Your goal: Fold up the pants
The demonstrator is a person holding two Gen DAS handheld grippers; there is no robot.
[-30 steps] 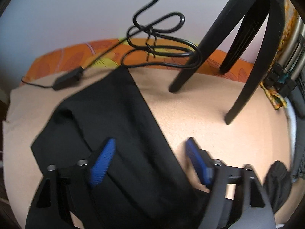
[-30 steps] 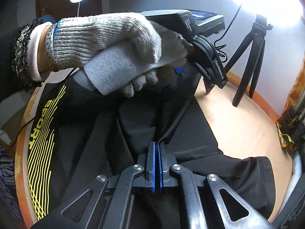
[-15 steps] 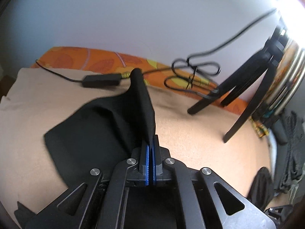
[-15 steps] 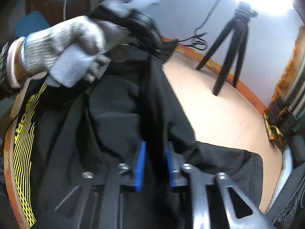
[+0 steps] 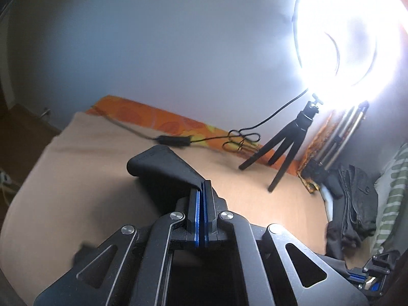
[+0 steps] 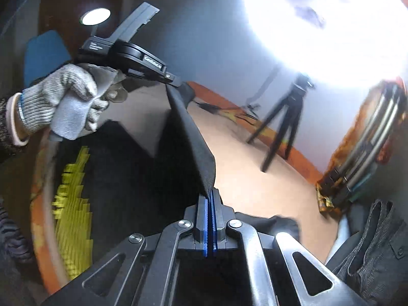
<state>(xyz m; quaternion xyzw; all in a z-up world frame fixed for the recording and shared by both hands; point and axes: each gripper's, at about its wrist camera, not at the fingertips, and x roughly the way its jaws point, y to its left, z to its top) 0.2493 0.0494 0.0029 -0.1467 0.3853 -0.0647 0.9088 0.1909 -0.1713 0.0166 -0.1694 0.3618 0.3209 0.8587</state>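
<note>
Pants black, lifted off the beige bed cover, held up by both grippers at once. Left gripper jaws pressed together, blue pads nearly touching, a fold of black fabric pinched between them; the fabric juts forward and left from the tips as a stiff rounded flap hanging above the cover. Right gripper jaws also closed tight on the cloth, a taut band of fabric running from its tips up and left to the other tool. In the right wrist view the left gripper shows top left, gripped by a hand in a grey knit glove, its tip at the far end of that taut band. Rest of the pants hangs below the band, dark and slack, down to the bed. Black garment with yellow print lies at left under the pants, blurred. Black tripod stands on the far side of the cover, cable with inline box beside it along an orange patterned edge. Ring light blown out at top right. Pile of dark clothes at the right edge
</note>
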